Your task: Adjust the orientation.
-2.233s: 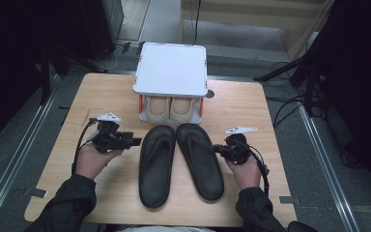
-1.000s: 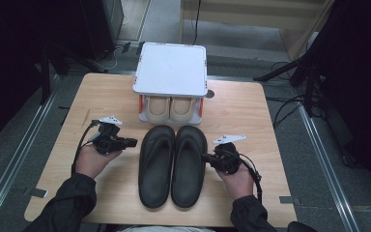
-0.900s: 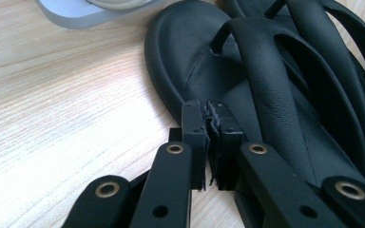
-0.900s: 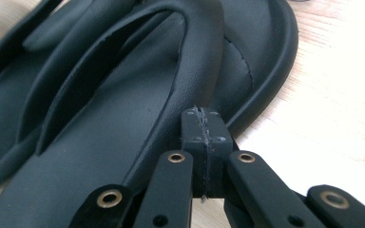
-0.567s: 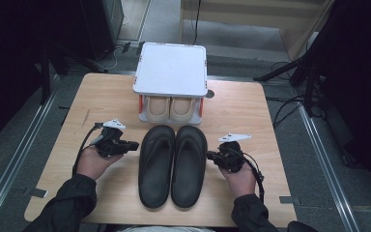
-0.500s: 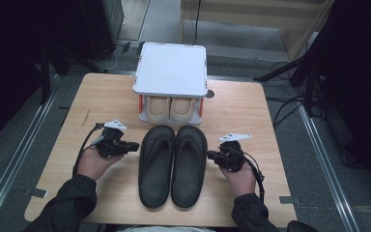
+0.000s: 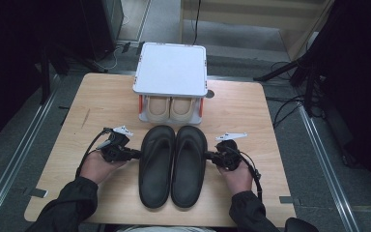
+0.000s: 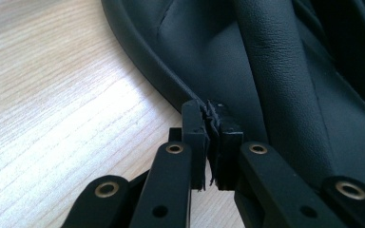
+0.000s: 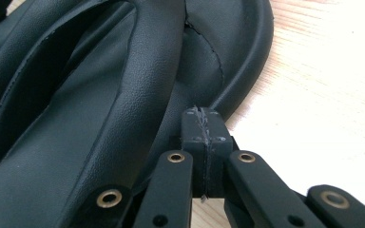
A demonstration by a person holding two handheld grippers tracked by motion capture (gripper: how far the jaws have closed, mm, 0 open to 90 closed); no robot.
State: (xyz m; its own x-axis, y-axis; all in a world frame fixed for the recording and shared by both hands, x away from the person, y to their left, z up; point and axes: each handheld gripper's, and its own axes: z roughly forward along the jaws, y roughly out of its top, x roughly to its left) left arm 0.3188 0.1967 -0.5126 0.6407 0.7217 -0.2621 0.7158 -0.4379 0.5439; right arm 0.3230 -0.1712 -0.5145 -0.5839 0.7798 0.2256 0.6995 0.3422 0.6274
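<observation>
The wooden table (image 7: 101,96) takes up most of the floor space here, pale and grained, with the person's dark sleeves coming in from six o'clock; at twelve o'clock on it stands a white rack (image 7: 171,70) with a flat lid-like top and orange corner posts, and a beige pair of slippers (image 7: 170,108) is tucked side by side on its lower shelf; just in front of the rack, at the centre of the table, lies the black pair of sandals, toes toward twelve o'clock and heels toward six, their inner edges touching along the length; the left sandal (image 7: 156,166) sits toward nine o'clock of its mate, the right sandal (image 7: 189,164) toward three; each is flanked by a hand; the left gripper (image 7: 134,154) lies level at nine o'clock of the left sandal, its tip at that sandal's outer rim, and in the left gripper view (image 8: 211,126) its jaws are pressed together with the frayed pads meeting, nothing between them; the right gripper (image 7: 209,156) comes in from three o'clock against the outer rim of the right sandal, and in the right gripper view (image 9: 202,128) its jaws are likewise closed flush on each other, empty, the tip resting at the sandal's edge.
</observation>
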